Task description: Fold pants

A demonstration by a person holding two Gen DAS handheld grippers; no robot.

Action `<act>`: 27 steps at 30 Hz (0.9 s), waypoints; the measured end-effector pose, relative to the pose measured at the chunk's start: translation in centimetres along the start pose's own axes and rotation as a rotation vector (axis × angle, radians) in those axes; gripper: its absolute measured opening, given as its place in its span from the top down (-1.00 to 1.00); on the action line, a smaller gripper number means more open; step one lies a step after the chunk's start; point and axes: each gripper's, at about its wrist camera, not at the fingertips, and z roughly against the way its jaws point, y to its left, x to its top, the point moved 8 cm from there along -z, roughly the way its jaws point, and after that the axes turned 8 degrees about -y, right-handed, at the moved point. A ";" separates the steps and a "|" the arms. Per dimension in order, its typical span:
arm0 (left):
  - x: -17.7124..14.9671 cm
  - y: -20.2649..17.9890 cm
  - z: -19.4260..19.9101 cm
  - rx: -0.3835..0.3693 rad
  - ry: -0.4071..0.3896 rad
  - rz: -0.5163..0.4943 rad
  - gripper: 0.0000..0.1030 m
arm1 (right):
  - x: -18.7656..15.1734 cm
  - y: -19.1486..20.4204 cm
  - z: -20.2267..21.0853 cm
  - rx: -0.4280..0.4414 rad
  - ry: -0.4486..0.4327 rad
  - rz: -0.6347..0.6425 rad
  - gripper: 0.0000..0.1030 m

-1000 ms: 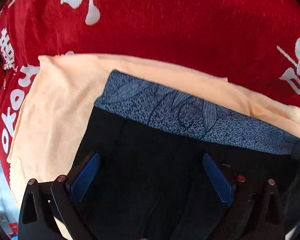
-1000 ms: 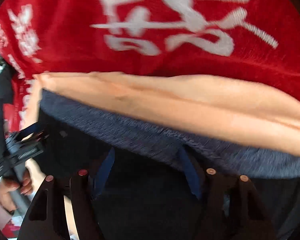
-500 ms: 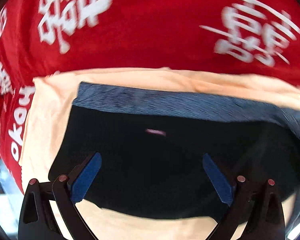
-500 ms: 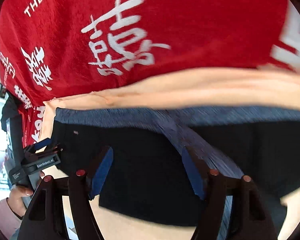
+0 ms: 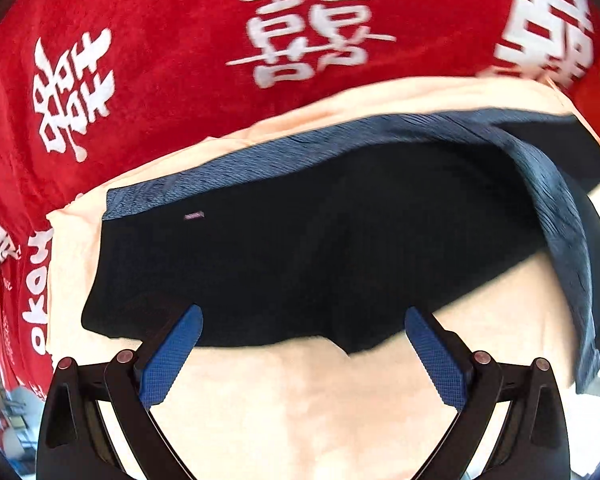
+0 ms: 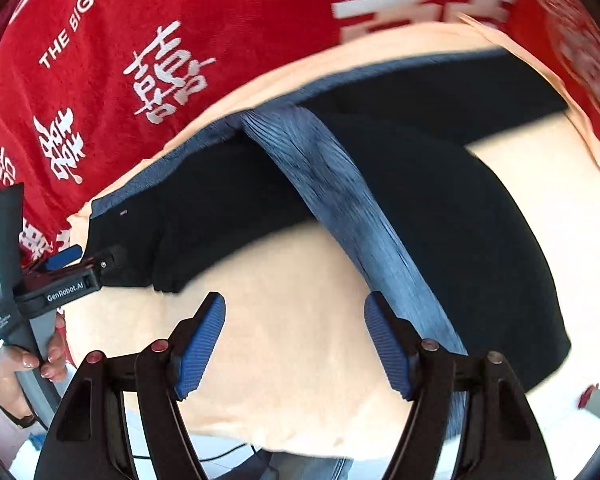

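Left wrist view, nearest first: left gripper (image 5: 302, 350), blue pads (image 5: 172, 360) spread wide, nothing between them. Tips hover over bare peach cloth (image 5: 300, 420), w/ the hem of the black shorts (image 5: 300, 240) just beyond the tips; contact can't be told. Shorts lie spread on the peach cloth, small pale tag near their left side. A blue-grey patterned waistband (image 5: 260, 160) runs along the far edge, then bends down the right side of the view toward the lens, blurred there. Past the waistband a strip of peach cloth, then a red cloth w/ white characters (image 5: 312, 28) filling the far field.

Right wrist view, nearest first: right gripper (image 6: 294, 338), pads apart, released. Blue-grey waistband band (image 6: 340, 200) drops diagonally from mid-frame down to the right pad and behind it; it passes beside that finger, not clamped between the two. Peach cloth (image 6: 292, 280) sits under the gap. Black shorts fabric (image 6: 460, 220) spreads to the right and up. At far left of this view the other gripper's body, marked "GenRobot.AI", is seen w/ its blue fingertips (image 6: 64, 256) at the left corner of the shorts; person's hand (image 6: 20, 360) grips its handle. Farthest: red cloth (image 6: 180, 20) w/ white characters and the lettering "THE BIGDA".
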 end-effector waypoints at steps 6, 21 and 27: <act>-1.3 -3.2 1.8 -0.064 -0.022 -0.057 -0.99 | -4.2 -3.3 2.5 -0.045 -0.014 -0.068 -0.52; -3.5 -18.4 1.2 -0.334 0.041 -0.137 -0.98 | -11.0 -13.2 2.6 -0.078 0.041 -0.250 -0.52; -2.9 -24.4 -0.1 -0.425 0.075 -0.165 -0.98 | -9.7 -13.8 1.3 0.058 0.036 -0.288 0.01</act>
